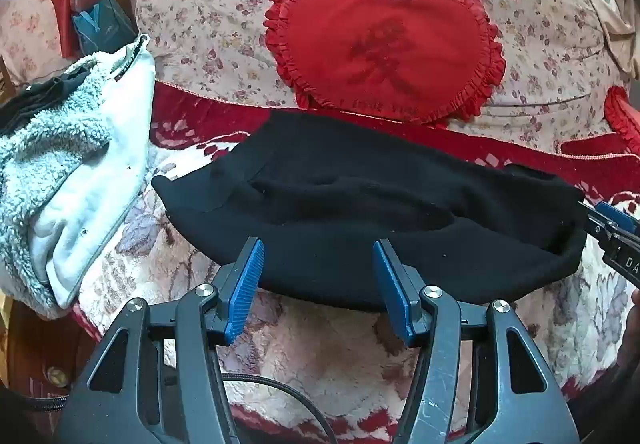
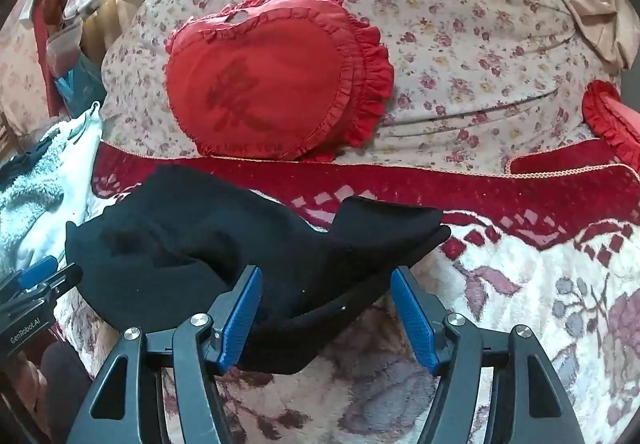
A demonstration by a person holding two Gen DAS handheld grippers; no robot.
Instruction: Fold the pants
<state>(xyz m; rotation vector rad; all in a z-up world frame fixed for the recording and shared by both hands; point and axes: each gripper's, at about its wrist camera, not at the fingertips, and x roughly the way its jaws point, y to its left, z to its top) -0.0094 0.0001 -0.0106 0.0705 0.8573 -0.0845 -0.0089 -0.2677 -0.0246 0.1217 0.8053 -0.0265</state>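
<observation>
The black pants (image 1: pixel 360 204) lie in a folded bundle on the flowered blanket, stretched left to right. My left gripper (image 1: pixel 318 264) is open at the near edge of the bundle, its blue pads either side of the hem with nothing held. In the right wrist view the pants (image 2: pixel 224 244) lie left of centre, with a cuff end pointing right. My right gripper (image 2: pixel 326 292) is open over the near right end of the cloth. The right gripper's tip also shows at the edge of the left wrist view (image 1: pixel 616 232), and the left gripper's tip shows in the right wrist view (image 2: pixel 36 276).
A red heart-shaped cushion (image 1: pixel 380 44) rests on a floral pillow (image 1: pixel 540 44) behind the pants. A grey-white fleece jacket (image 1: pixel 72 164) lies to the left. A second red cushion (image 2: pixel 612 116) sits at the far right. A blanket with a red border (image 2: pixel 540 304) covers the bed.
</observation>
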